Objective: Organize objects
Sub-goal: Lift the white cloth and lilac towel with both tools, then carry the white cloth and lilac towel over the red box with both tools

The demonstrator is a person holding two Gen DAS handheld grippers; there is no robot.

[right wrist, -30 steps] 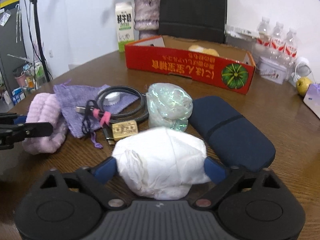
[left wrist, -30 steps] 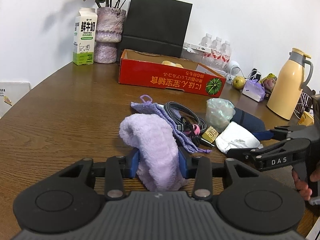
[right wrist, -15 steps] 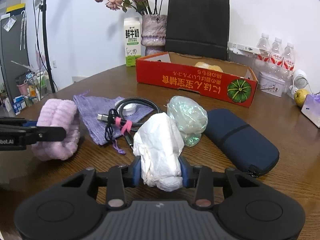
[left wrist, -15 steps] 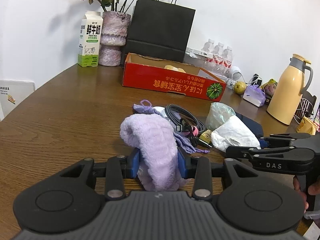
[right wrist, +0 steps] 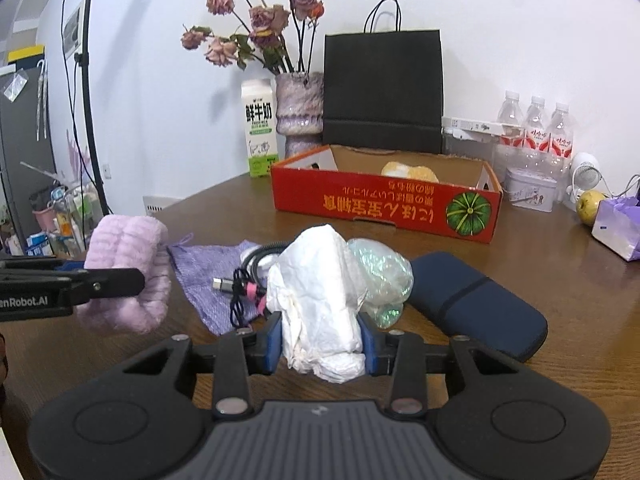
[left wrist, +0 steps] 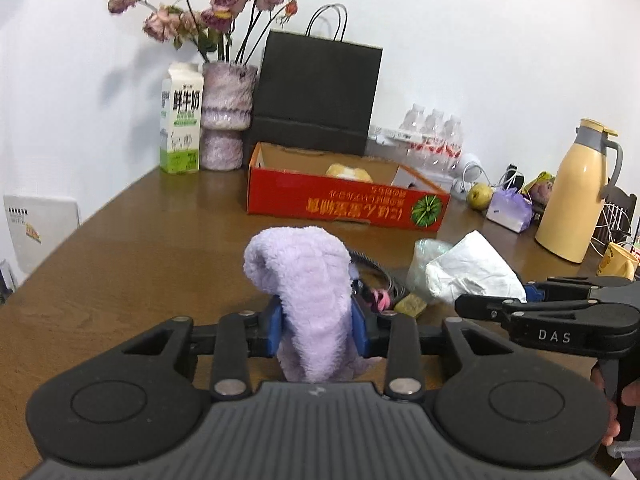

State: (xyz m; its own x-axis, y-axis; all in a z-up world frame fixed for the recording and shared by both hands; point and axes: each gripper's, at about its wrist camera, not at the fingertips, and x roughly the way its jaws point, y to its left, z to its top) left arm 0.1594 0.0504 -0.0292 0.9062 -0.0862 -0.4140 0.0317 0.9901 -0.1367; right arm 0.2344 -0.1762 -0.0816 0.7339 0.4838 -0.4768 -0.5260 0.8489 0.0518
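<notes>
Lavender fleece cloth [left wrist: 308,280] sits pinched between the blue pads of the left hand-held gripper [left wrist: 316,330], whose jaws have just been closing tighter on it, and it hangs just above the wooden bench [left wrist: 120,264]. Beside it, the right hand-held gripper [right wrist: 320,342] is clamped on a crumpled white paper wad [right wrist: 320,296]. Beneath and behind them lie a purple mesh pouch [right wrist: 208,264], a coiled cable [right wrist: 248,280], an iridescent plastic ball [right wrist: 380,272] and a navy case [right wrist: 472,304]. Farther back stands a red cardboard box [right wrist: 384,200], with a milk carton [right wrist: 260,128] and a vase [right wrist: 300,108] behind it.
</notes>
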